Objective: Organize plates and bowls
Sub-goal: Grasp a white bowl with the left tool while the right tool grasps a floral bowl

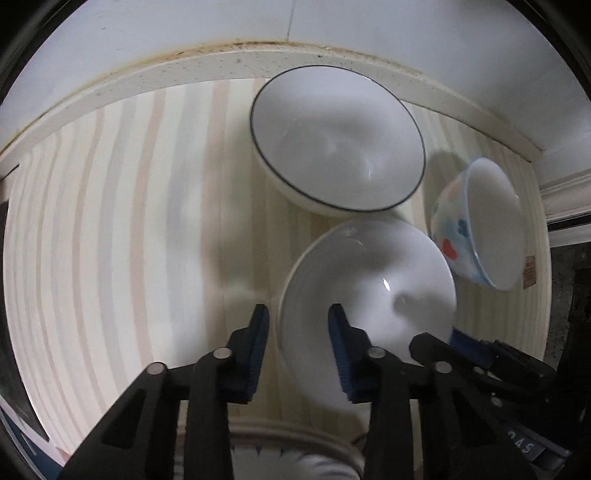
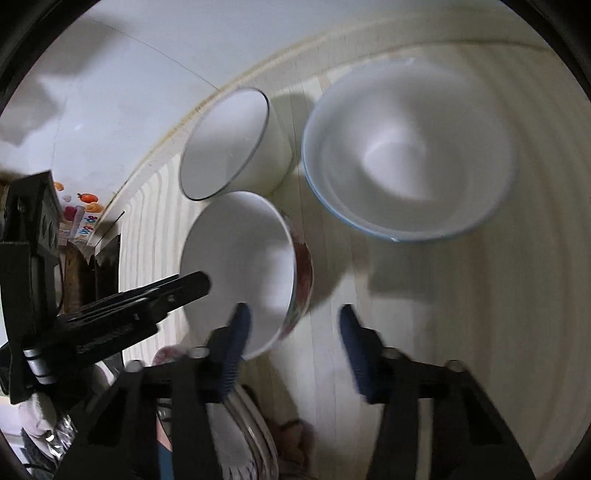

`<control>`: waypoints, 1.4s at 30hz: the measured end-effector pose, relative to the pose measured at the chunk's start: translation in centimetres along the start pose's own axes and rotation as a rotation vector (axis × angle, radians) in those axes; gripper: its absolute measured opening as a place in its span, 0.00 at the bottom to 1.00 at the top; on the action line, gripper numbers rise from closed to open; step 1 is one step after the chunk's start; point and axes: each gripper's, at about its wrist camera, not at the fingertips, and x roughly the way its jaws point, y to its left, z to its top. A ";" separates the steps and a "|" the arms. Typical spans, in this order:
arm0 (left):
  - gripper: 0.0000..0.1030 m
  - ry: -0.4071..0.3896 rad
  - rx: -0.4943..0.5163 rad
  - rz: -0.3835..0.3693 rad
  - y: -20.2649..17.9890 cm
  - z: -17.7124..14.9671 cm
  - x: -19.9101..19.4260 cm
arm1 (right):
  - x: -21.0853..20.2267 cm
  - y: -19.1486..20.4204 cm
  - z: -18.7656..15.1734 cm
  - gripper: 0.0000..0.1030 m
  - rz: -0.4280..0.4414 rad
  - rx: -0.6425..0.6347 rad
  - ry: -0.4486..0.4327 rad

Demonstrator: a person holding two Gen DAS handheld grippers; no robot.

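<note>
Both grippers straddle the near bowl's [image 1: 369,280] rim, left gripper [image 1: 299,350] and right gripper [image 2: 291,350] jaws apart, not yet pinching; next, they must close firmly.

A striped mat [image 1: 110,221] in pale cream, tan and grey bands covers the countertop, whose speckled raised edge [image 1: 207,70] (stained brown along the seam) meets a white wall [image 1: 406,29]. In the right wrist view, colourful fruit stickers [image 2: 86,203] show at far left, and a dark panel [image 1: 11,332] edges the mat
</note>
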 end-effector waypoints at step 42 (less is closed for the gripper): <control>0.25 0.033 0.234 -0.032 -12.0 -12.7 -1.2 | -9.3 -9.8 -12.4 0.18 -0.056 0.066 0.006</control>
